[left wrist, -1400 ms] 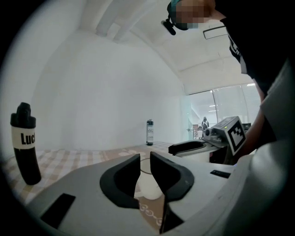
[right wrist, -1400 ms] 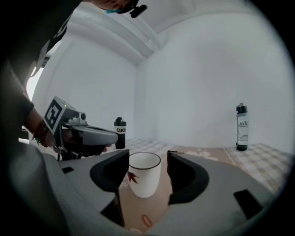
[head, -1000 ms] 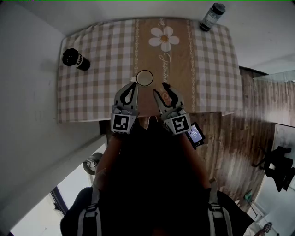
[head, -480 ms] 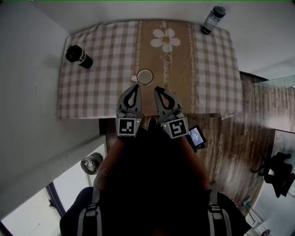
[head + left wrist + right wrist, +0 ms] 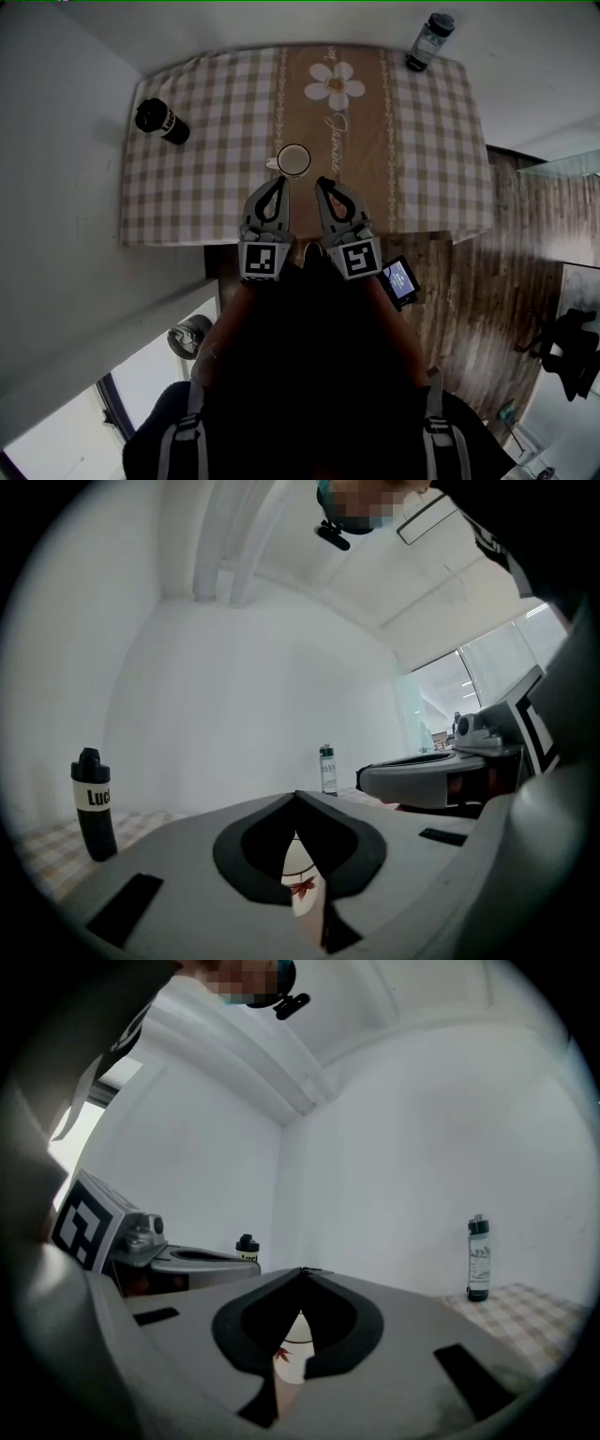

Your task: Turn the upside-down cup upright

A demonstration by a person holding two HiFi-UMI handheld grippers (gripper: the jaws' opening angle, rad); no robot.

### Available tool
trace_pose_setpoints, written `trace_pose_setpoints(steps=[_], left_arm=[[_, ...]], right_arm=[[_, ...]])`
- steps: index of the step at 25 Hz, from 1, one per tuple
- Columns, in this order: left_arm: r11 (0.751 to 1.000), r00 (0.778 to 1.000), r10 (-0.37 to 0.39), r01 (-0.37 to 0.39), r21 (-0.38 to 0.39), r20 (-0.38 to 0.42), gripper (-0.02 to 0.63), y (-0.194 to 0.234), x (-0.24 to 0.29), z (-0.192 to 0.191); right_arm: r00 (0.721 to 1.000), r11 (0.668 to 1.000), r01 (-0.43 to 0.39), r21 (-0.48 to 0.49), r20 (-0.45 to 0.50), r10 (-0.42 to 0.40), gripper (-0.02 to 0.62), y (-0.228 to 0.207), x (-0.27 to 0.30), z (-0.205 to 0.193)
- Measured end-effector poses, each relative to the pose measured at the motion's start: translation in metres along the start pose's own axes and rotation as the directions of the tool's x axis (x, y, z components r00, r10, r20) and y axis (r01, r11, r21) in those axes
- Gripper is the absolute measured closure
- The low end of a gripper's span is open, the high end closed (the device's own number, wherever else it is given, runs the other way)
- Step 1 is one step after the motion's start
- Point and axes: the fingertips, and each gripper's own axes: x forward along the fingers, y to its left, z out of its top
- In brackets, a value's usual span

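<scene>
Cup: white cup (image 5: 293,160) stands on the middle tan strip of the worktop, just beyond the tips of both tools and touched by neither.
Cup axis: long axis vertical. From above it reads as a pale ring round a darker middle, so the mouth seems to face up.
Cup handle: small lug (image 5: 271,163) sticks out toward the head view's left.
Cup marking: red leaf motif on the side, seen through the gap behind the jaw tips in both gripper views (image 5: 302,885).
Left tool: (image 5: 275,179) jaws closed tip to tip, nothing between them.
Right tool: (image 5: 323,180) jaws likewise closed and empty. It sits beside the left tool, both aimed at the cup.
Worktop: (image 5: 206,141) covered in a beige-and-white checked cloth with a daisy print (image 5: 334,82) on the centre strip.
Other items: black bottle (image 5: 161,121) near the left edge, clear dark-capped bottle (image 5: 427,37) at the far right corner.
Room: white walls, wood plank floor (image 5: 469,300) to the right.
</scene>
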Motion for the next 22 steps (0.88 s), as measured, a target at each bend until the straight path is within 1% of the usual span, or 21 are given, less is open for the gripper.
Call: trace_pose_setpoints(steps=[9, 16, 22], left_arm=[[1.000, 1.000, -0.011, 0.011, 0.006, -0.015, 0.620, -0.0028, 0.0025, -0.0041], [1.000, 1.000, -0.004, 0.004, 0.002, -0.024, 0.620, -0.0025, -0.0014, -0.0073], [1.000, 0.999, 0.010, -0.009, 0.007, -0.037, 0.620, -0.0037, -0.0048, -0.0088]], right_arm=[[1.000, 1.000, -0.021, 0.008, -0.017, 0.021, 0.598, 0.0012, 0.0012, -0.0030], [0.999, 1.000, -0.030, 0.008, -0.015, 0.030, 0.598, 0.0044, 0.0000, -0.0041], [0.999, 0.998, -0.044, 0.038, -0.019, 0.045, 0.598, 0.0088, -0.0041, -0.0062]])
